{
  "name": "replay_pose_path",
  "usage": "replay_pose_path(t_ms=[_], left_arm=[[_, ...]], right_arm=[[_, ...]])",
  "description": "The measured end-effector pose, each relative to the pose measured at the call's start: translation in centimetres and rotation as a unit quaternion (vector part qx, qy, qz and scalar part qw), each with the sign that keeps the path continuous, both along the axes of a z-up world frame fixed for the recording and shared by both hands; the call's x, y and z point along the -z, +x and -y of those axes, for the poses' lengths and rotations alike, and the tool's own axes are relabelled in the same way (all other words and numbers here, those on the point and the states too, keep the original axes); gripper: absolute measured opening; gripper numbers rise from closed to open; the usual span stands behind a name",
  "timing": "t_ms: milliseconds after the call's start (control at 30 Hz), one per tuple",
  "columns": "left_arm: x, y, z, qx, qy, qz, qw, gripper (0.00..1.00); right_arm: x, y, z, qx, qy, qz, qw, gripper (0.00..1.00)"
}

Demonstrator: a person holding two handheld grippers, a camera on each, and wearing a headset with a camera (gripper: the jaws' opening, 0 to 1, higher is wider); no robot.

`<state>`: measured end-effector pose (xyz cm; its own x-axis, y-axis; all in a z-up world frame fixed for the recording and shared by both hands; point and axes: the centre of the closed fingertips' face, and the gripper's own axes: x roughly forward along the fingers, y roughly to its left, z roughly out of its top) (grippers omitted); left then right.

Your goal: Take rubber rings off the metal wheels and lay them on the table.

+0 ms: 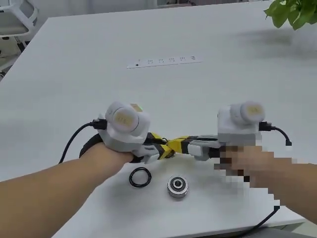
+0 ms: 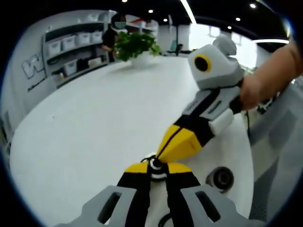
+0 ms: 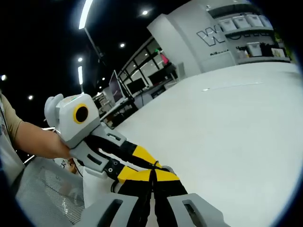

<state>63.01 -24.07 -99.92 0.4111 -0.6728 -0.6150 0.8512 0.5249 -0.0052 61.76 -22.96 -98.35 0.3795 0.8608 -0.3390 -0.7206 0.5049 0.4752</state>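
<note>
Head view: I see left gripper (image 1: 163,148) and right gripper (image 1: 181,145) tip to tip over the table (image 1: 223,79). A rubber ring (image 1: 140,177) and a metal wheel (image 1: 177,186) lie just below them.

Left gripper view: my jaws clamp a small wheel (image 2: 155,165), and the right gripper's tips crowd it.

Right gripper view: the jaws are narrow, and I cannot tell what they pinch.

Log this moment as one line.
left gripper shut on wheel | right gripper shut, tips meeting it | table: loose rubber ring, second wheel

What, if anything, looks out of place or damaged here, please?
Nothing stands out. A rubber ring lies flat beside a metal wheel, not touching it; the left gripper and right gripper meet tip to tip.
</note>
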Motion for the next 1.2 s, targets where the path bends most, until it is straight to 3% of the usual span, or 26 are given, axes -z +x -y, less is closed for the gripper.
replay_pose_path(t_ms=[67, 100, 233, 600, 767, 933, 1200], left_arm=[[0.0, 0.0, 0.0, 0.001, 0.001, 0.002, 1.0, 0.11], [0.0, 0.0, 0.0, 0.0, -0.002, 0.001, 1.0, 0.11], [0.0, -0.1, 0.0, -0.004, -0.006, -0.001, 1.0, 0.12], [-0.1, -0.5, 0.0, -0.002, -0.006, -0.012, 0.9999, 0.19], [-1.1, -0.9, -0.5, 0.002, -0.013, -0.008, 0.9999, 0.22], [-2.6, -1.4, -1.6, -0.001, -0.024, -0.003, 0.9997, 0.33], [-5.5, -3.0, -3.6, -0.004, -0.044, 0.019, 0.9989, 0.43]], right_arm=[[0.2, -0.2, 0.3, 0.006, 0.01, -0.011, 0.9999, 0.0], [0.9, 0.7, 0.8, 0.009, 0.01, -0.014, 0.9998, 0.0], [1.3, 1.1, 1.7, 0.023, 0.0, -0.014, 0.9996, 0.0], [0.4, 0.4, 1.7, 0.03, 0.007, -0.019, 0.9993, 0.0], [-0.1, 0.4, 1.5, 0.027, 0.009, -0.019, 0.9994, 0.0], [-1.3, 0.1, 1.2, 0.028, 0.022, -0.016, 0.9992, 0.0], [-2.6, -0.5, 0.5, 0.014, 0.035, -0.012, 0.9992, 0.0]])
